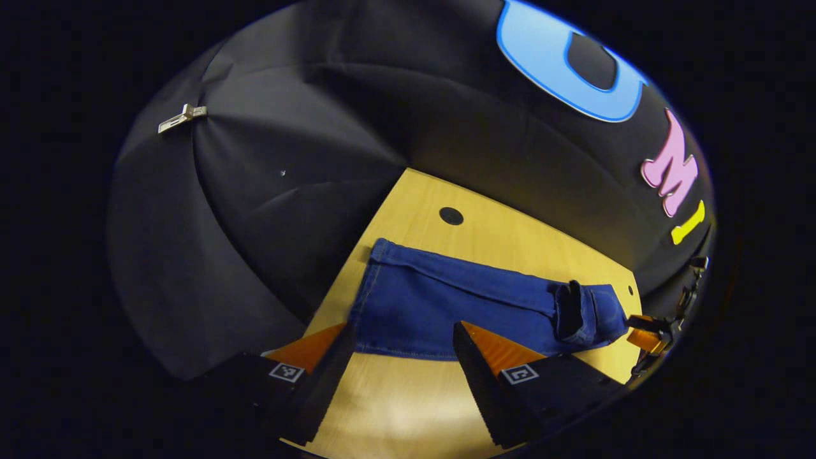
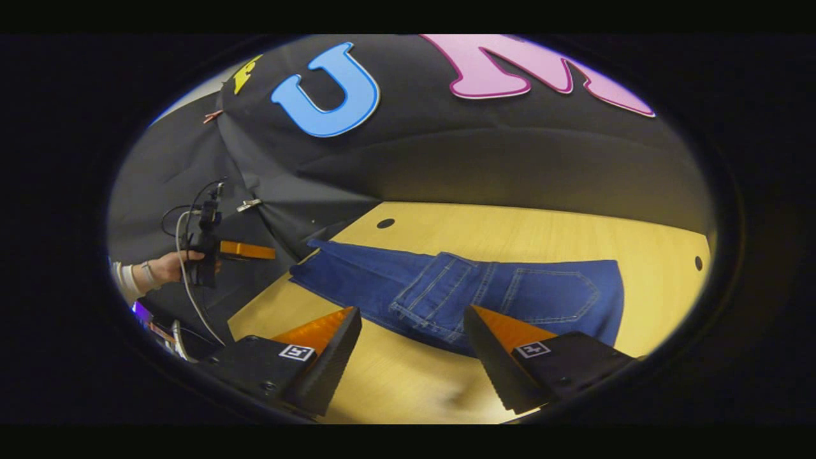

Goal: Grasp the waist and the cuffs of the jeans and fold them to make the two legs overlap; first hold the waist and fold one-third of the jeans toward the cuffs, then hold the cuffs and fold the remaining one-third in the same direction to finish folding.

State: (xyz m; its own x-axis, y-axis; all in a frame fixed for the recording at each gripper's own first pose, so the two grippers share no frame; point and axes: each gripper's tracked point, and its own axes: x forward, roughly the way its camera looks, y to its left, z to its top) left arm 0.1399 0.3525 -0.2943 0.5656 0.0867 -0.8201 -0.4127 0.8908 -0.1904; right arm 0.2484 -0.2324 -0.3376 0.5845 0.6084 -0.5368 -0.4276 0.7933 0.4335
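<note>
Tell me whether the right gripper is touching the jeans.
Apart. In the right gripper view the right gripper is open, with bare table between its fingers, short of the jeans.

One pair of dark blue denim jeans (image 2: 484,293) lies on one yellow wooden table (image 2: 542,233). Two black two-finger grippers with orange finger backs are held over it: the left gripper (image 1: 401,357) and the right gripper (image 2: 411,347), each with its two fingers apart. Two round black holes mark the tabletop, one hole (image 2: 385,223) at the far corner and another hole (image 2: 698,262) near the right edge. One hand (image 2: 169,266) holds the left gripper.
</note>
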